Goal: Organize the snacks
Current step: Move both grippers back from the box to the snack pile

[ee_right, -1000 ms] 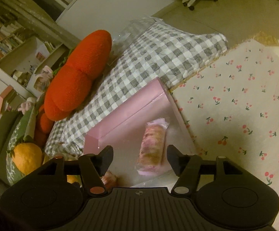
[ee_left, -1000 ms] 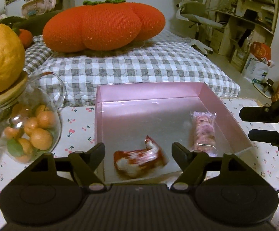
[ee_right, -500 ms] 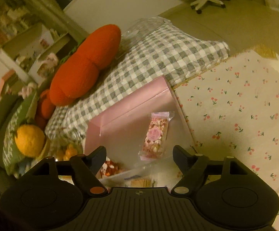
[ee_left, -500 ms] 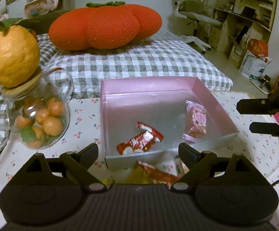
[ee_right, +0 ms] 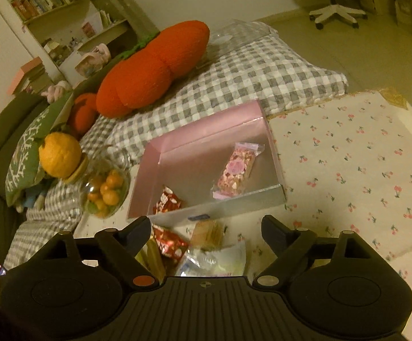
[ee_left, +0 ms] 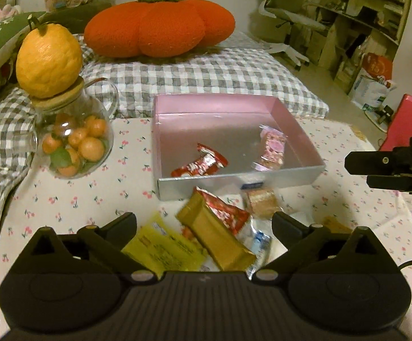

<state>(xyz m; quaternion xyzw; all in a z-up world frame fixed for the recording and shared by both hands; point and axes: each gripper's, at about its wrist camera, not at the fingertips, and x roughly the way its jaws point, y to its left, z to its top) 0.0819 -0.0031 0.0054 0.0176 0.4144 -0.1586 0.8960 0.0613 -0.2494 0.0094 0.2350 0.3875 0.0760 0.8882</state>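
Note:
A pink box [ee_left: 305,139] [ee_right: 275,153] on the cherry-print tablecloth holds a red-wrapped snack [ee_left: 203,164] [ee_right: 167,203] and a pink-wrapped snack [ee_left: 271,150] [ee_right: 237,170]. In front of the box lies a pile of loose snacks: a gold bar [ee_left: 214,236], a yellow packet [ee_left: 163,247], a red packet [ee_right: 167,243] and a round biscuit pack [ee_left: 261,201] [ee_right: 207,231]. My left gripper [ee_left: 203,221] hangs above the pile, its jaws opening with nothing gripped. My right gripper [ee_right: 206,226], seen too from the side [ee_left: 376,170], has its jaws opening, pads pressing on nothing.
A glass jar of small oranges [ee_left: 75,147] [ee_right: 106,193], with a big yellow citrus [ee_left: 48,59] on its lid, stands left of the box. Behind are a checked cushion [ee_left: 206,74] and an orange pumpkin pillow [ee_left: 160,25]. Bare tablecloth [ee_right: 362,170] spreads right of the box.
Both grippers pulled back and up from the box and opened wider. The red and pink snacks stayed lying in the box. The snack pile came into view.

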